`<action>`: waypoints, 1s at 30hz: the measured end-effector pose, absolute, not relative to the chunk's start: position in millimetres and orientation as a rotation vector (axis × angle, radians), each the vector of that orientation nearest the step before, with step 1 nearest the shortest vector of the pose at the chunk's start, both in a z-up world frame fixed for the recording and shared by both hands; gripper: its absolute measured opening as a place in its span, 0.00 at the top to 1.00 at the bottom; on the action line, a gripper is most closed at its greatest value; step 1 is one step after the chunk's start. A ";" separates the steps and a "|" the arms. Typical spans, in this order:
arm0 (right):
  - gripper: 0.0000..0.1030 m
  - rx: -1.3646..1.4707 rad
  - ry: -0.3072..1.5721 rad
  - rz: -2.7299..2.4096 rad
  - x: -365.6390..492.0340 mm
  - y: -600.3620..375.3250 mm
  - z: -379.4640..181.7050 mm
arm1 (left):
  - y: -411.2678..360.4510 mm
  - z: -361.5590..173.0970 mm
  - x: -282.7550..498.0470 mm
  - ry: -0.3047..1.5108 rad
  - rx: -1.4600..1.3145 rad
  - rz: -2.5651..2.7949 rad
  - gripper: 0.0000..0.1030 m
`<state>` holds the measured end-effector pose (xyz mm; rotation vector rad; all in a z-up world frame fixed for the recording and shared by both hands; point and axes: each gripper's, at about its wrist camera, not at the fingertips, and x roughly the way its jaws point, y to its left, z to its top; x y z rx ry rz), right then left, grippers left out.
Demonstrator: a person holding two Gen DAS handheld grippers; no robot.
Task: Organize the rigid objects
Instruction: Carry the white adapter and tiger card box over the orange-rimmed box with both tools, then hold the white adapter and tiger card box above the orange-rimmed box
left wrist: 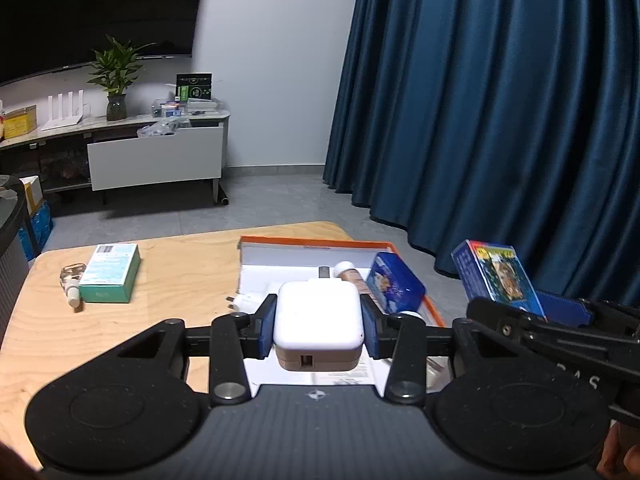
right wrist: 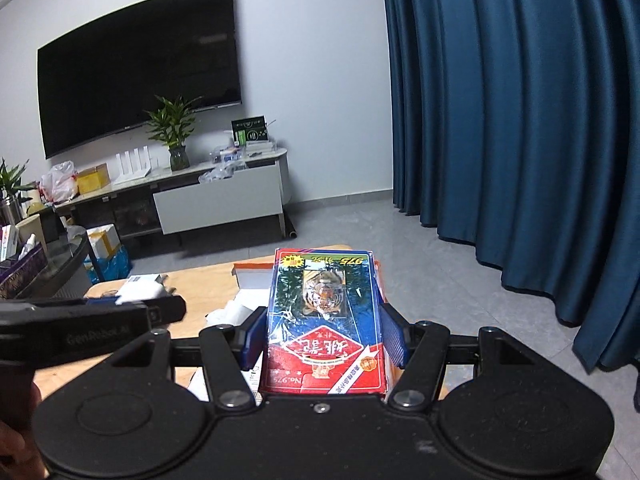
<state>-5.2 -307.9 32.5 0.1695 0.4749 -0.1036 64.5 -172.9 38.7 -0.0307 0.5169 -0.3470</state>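
My left gripper (left wrist: pixel 319 322) is shut on a white power adapter (left wrist: pixel 319 318), held above the near end of an open orange-rimmed box (left wrist: pixel 316 242). Inside that box lie another blue card box (left wrist: pixel 396 282) and a small white-capped bottle (left wrist: pixel 352 274). My right gripper (right wrist: pixel 324 330) is shut on a blue and red playing-card box with a tiger picture (right wrist: pixel 324 320). In the left wrist view that card box (left wrist: pixel 498 276) hangs to the right of the orange-rimmed box, clamped in the right gripper (left wrist: pixel 532 314). The left gripper (right wrist: pixel 120 312) with the adapter (right wrist: pixel 140 288) shows at the left of the right wrist view.
On the wooden table (left wrist: pixel 180 280) to the left lie a teal carton (left wrist: pixel 111 272) and a small clear bottle (left wrist: pixel 72 280). A blue curtain (left wrist: pixel 500 100) hangs at the right. A TV cabinet (left wrist: pixel 156 156) with a plant (left wrist: pixel 116 76) stands along the far wall.
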 end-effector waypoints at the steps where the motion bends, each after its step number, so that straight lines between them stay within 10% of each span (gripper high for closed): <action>1: 0.32 0.169 0.470 -0.103 -8.0 -308.4 33.5 | -173.9 38.4 63.0 0.517 -0.031 -0.348 0.59; 30: 0.32 0.161 0.474 -0.085 -15.5 -314.4 36.0 | -169.4 33.0 52.3 0.511 -0.070 -0.317 0.59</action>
